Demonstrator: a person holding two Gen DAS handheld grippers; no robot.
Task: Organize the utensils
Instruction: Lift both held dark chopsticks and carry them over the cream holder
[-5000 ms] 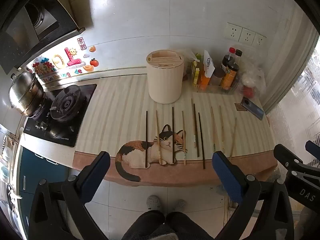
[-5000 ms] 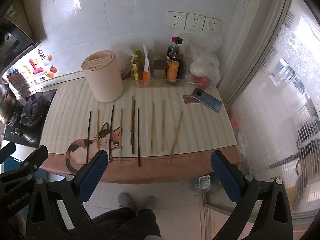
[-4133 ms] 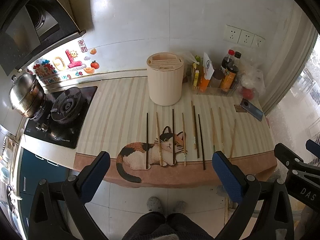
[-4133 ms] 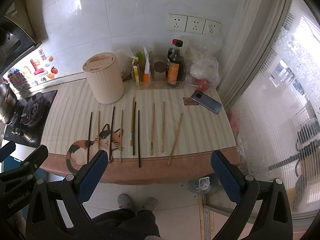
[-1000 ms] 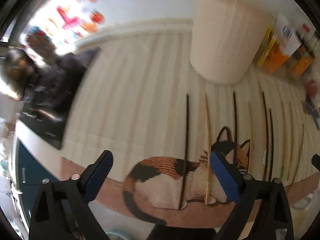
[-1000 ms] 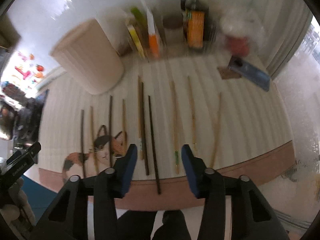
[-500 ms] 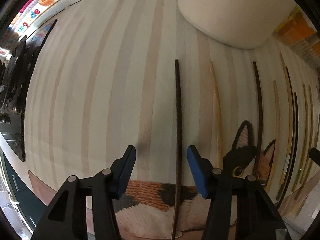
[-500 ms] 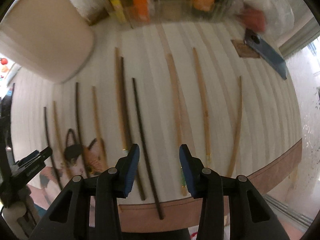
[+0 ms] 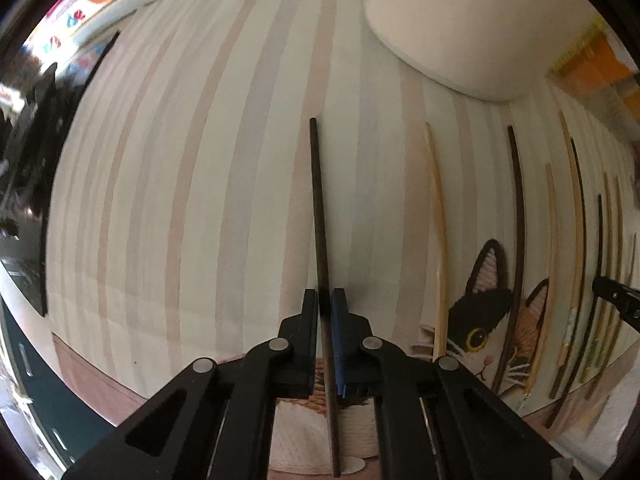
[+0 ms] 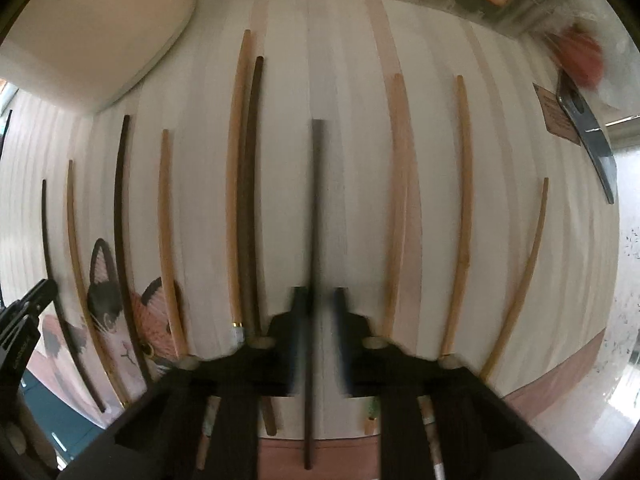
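- Chopsticks lie in a row on the striped bench, in front of the round holder (image 9: 472, 20).
- Left hand-held gripper (image 9: 325, 300) is clenched on the dark chopstick (image 9: 318, 208) farthest left of the holder; lift it level.
- Right hand-held gripper (image 10: 320, 300) straddles another dark chopstick (image 10: 317, 200); blur hides whether it grips.
- Holder's top is cut off.

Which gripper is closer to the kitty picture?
Left. The left gripper grips a dark chopstick beside the cat picture; the right gripper works farther right of it.

Bright daylight, fisheye-warped edges; right view seems motion-blurred
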